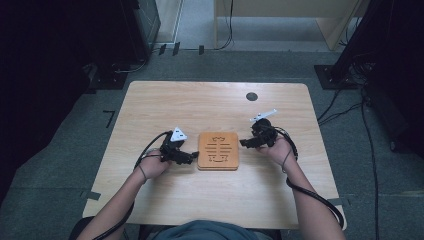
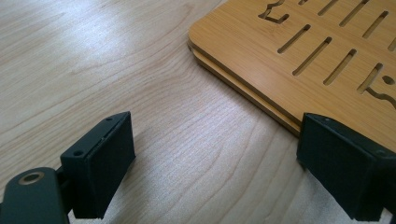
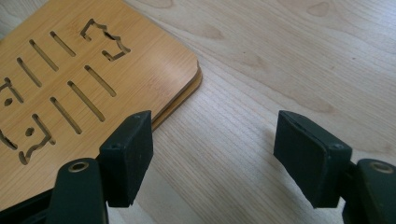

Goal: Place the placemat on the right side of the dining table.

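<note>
High view: a slotted wooden board [image 1: 218, 150] lies flat at the middle of the table [image 1: 150, 100], between the two grippers. Left gripper [image 1: 192, 158] sits just beside the board's left edge, jaws wide, holding nothing; one jaw is at the board's edge. Right gripper [image 1: 243, 143] sits just beside the right edge, jaws wide, empty. A dark round hole [image 1: 252, 96] marks the table's far side.

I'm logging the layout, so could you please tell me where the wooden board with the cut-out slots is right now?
In the high view the wooden board lies flat near the middle of the table, between the left gripper and the right gripper.
</note>
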{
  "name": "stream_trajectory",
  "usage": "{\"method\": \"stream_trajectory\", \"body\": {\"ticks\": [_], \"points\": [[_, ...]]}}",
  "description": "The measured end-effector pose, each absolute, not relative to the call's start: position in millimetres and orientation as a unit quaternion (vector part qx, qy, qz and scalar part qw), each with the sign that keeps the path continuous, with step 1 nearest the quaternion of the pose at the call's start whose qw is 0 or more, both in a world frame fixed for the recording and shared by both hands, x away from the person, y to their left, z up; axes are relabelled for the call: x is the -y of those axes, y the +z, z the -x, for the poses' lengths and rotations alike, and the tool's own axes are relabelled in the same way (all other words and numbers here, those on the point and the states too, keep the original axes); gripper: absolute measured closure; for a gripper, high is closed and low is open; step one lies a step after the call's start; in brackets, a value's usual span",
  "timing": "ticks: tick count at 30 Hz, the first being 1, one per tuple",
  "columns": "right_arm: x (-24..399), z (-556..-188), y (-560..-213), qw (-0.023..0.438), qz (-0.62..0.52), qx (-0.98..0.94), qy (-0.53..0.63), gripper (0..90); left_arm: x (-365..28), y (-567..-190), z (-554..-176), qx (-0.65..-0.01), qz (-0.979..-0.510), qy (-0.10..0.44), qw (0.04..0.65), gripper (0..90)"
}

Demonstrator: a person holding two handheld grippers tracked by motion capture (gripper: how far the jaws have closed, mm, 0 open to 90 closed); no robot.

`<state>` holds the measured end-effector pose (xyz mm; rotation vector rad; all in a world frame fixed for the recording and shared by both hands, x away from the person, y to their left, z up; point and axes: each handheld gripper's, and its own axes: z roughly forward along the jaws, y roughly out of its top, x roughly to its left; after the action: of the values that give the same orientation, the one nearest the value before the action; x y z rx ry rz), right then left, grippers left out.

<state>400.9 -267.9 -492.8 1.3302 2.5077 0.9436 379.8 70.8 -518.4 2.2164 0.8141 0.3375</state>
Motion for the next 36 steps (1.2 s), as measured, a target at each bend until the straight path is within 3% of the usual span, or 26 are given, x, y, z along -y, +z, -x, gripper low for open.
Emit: {"method": "stream_trajectory", "body": {"ticks": [36], "points": [[239.6,-405.1,-495.8,0.079,-0.403,-0.859,0.306,26.2,-84.5,-510.8,-377.2,-0.337,-0.851,0.145,0.376,12.8]]}}
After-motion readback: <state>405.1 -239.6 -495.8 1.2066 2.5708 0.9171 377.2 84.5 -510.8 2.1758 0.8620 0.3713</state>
